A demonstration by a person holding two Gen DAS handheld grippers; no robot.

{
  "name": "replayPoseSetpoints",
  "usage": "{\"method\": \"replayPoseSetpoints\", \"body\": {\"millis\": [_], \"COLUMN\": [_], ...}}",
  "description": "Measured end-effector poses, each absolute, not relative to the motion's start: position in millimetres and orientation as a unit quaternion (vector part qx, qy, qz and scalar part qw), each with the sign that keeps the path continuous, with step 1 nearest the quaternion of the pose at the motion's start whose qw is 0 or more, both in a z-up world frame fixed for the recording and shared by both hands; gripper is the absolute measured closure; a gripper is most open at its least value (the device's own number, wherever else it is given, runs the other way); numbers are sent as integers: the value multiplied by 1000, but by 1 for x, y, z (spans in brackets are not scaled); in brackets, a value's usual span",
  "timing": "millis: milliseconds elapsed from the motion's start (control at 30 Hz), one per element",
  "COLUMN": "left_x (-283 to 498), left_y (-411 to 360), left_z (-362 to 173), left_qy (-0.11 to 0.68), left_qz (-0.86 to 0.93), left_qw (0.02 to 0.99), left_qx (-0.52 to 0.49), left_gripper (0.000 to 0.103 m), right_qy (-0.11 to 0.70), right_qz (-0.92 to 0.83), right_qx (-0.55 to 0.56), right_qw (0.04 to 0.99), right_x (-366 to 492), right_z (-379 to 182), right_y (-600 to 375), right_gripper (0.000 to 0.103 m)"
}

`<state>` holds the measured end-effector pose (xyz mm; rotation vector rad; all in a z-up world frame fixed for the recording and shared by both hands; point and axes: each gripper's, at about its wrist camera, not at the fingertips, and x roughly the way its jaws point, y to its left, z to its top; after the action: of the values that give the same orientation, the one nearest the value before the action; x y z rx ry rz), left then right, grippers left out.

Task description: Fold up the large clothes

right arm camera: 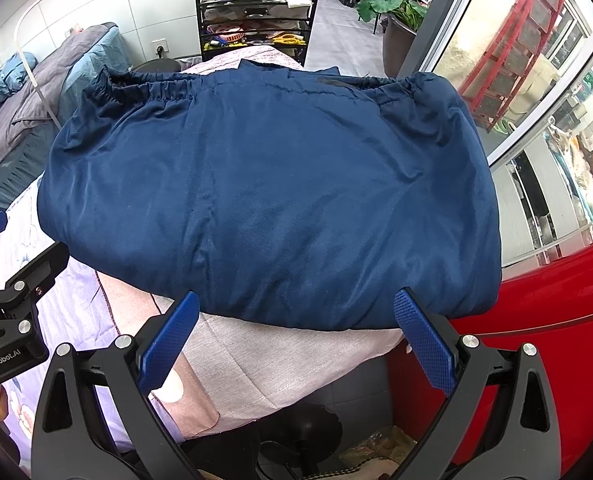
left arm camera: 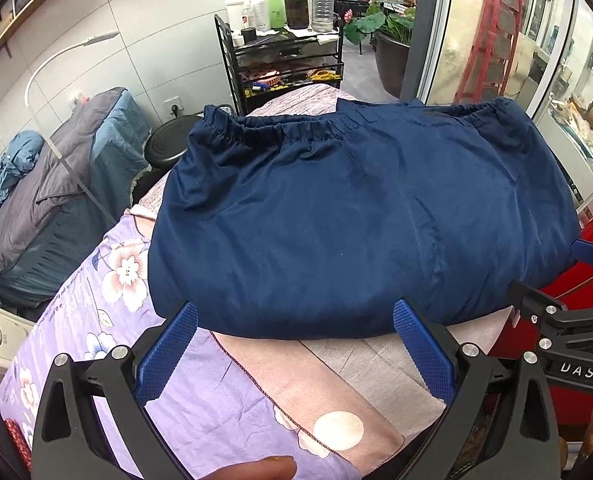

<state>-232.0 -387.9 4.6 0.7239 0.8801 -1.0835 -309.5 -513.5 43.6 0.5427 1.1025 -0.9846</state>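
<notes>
I see dark blue pants, big, soft, a bit shiny, folded into a fat bundle, stretchy bunched waistband on the far edge, lying flat on the pink blanket, near its right end

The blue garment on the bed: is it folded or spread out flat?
Folded. The blue garment forms a compact thick bundle, its elastic band along the far edge and a rounded fold nearest both open grippers.
</notes>
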Motion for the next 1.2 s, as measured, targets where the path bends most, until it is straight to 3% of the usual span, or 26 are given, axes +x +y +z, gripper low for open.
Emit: {"method": "replayPoseSetpoints", "body": {"millis": [1200], "left_x": [-226], "left_y": [-389], "left_z": [4], "left_qy": [396], "left_qz": [-485], "left_qw": [707], "left_qx": [329], "left_gripper": [6], "right_qy": [501], "right_qz": [-435], "right_qx": [240], "right_qw": [709], "right_x": [-297], "right_z": [43], "right_y": [-522], "right_gripper": [7]}}
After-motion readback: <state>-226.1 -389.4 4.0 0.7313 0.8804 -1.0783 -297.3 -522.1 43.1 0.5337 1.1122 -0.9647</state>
